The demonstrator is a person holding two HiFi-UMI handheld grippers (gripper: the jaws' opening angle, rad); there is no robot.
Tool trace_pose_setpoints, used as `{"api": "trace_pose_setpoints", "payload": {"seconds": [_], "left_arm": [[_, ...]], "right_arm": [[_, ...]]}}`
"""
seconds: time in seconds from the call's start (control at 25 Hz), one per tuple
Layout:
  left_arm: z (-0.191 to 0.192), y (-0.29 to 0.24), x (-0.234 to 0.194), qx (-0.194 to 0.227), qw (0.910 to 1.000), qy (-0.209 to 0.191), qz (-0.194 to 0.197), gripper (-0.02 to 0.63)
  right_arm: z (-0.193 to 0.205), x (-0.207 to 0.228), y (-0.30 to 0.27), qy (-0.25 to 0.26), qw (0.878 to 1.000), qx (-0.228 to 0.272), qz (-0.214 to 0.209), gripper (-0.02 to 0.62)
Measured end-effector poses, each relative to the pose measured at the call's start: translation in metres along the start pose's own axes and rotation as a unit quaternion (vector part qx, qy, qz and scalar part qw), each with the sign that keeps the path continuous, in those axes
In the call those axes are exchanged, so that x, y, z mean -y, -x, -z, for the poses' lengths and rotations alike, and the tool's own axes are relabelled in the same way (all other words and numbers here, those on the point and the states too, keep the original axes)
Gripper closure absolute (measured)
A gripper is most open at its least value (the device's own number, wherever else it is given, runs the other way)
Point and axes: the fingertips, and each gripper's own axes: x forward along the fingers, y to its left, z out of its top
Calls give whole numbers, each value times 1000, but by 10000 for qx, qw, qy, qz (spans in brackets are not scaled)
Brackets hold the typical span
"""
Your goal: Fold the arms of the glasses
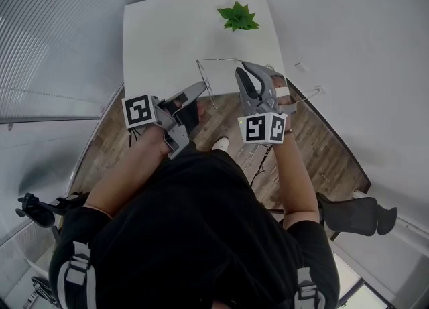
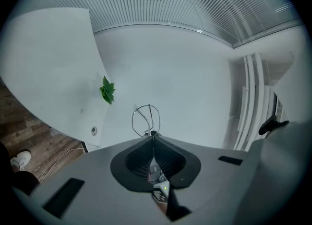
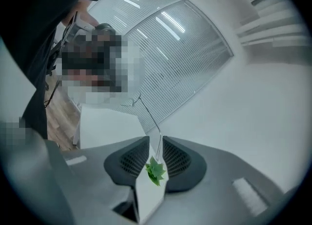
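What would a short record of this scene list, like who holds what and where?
Held thing: thin wire glasses, in the air above the table
Left gripper: jaws shut on the glasses frame
Right gripper: jaws apart, one thin arm of the glasses running between them
Below: white table with a small green plant
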Motion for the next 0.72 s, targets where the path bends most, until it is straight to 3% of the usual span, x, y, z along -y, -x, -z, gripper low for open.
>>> {"api": "trace_pose_setpoints", "payload": {"seconds": [0.24,0.4,0.72], "left_arm": [[1,0,1,-21,10000,-16,0,592],[0,-1,0,-4,10000,-31,-7,592],[-2,2,-3,80,9999,-28,-67,592]], "right_arm": [[16,6,-7,-313,9993,-216,7,488],[19,9,-8,-466,9987,-226,2,555],[13,5,-3,-553,9983,-148,-105,558]]}}
